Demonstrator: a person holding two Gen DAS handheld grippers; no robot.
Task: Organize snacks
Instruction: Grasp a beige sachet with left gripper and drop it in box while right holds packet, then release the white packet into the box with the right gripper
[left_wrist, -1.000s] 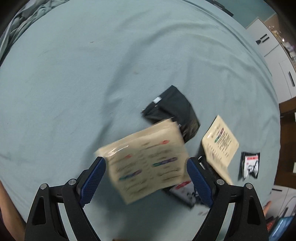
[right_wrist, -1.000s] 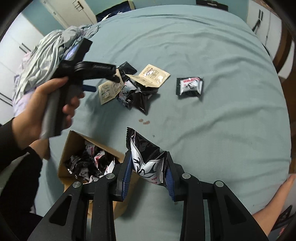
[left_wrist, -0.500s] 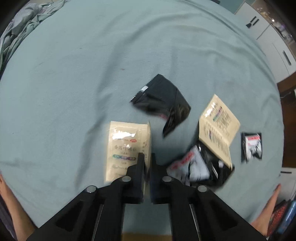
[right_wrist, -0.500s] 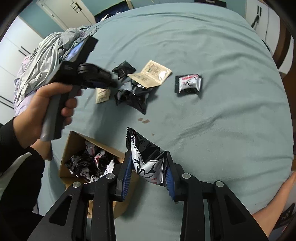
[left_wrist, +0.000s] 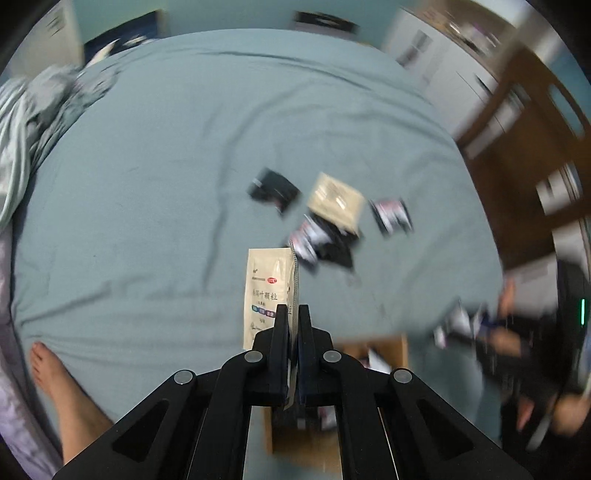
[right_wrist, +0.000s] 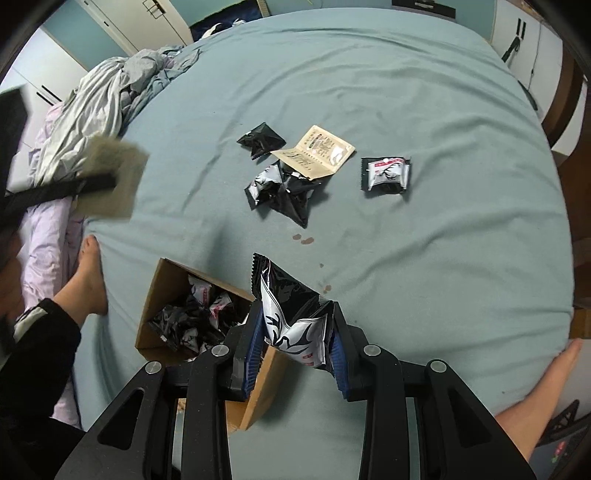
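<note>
Since a second ago the left gripper (left_wrist: 291, 314) has closed on the beige sachet (left_wrist: 267, 291) and lifted it off the bed (left_wrist: 147, 184), while the right gripper (right_wrist: 295, 332) stays clamped on a black packet (right_wrist: 291, 314) above the box (right_wrist: 155, 295), both probably ready for boxing.

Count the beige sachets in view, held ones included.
2. One beige sachet is clamped in the left hand-held gripper, lifted off the bed. The other beige sachet lies on the bed, resting on the black packet pile. More may be hidden beneath.
</note>
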